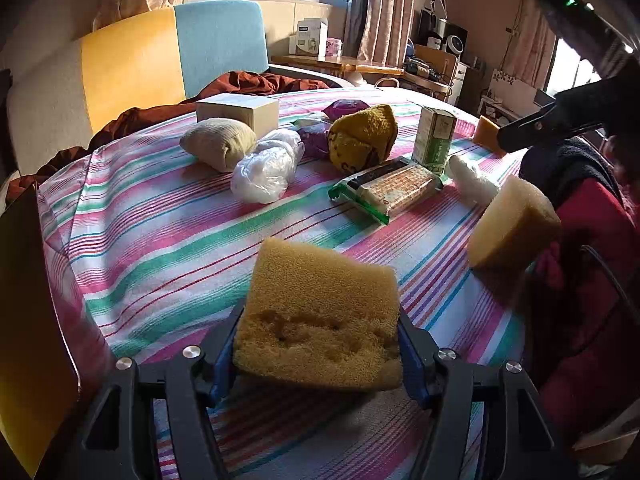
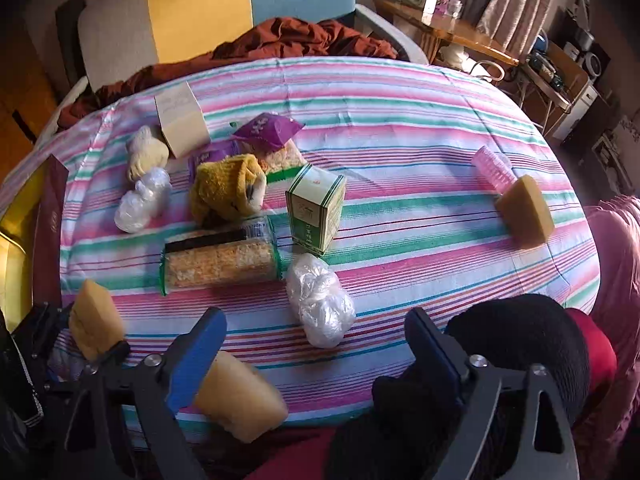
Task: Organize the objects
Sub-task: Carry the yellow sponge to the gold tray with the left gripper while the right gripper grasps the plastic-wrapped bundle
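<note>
My left gripper [image 1: 320,344] pinches a yellow sponge [image 1: 320,312] between its blue pads [image 1: 412,364], lifted above the striped bedsheet [image 1: 160,240]. My right gripper [image 2: 316,344] stands wide open with nothing between its jaws; a second sponge [image 2: 240,396] lies just beside its left pad [image 2: 196,356] at the near edge of the sheet, though contact cannot be judged. Ahead of the open jaws sits a crumpled clear plastic bag [image 2: 320,300], then a wrapped cracker pack [image 2: 220,260] and an upright green carton [image 2: 316,208]. Farther back cluster a mustard knitted bundle [image 2: 228,188], purple snack packets [image 2: 268,130], another plastic bag [image 2: 142,198], a cream sock roll [image 2: 146,152] and a beige box [image 2: 180,120]. A third sponge [image 2: 526,210] rests well apart on the right, touching a pink roller [image 2: 490,168]
</note>
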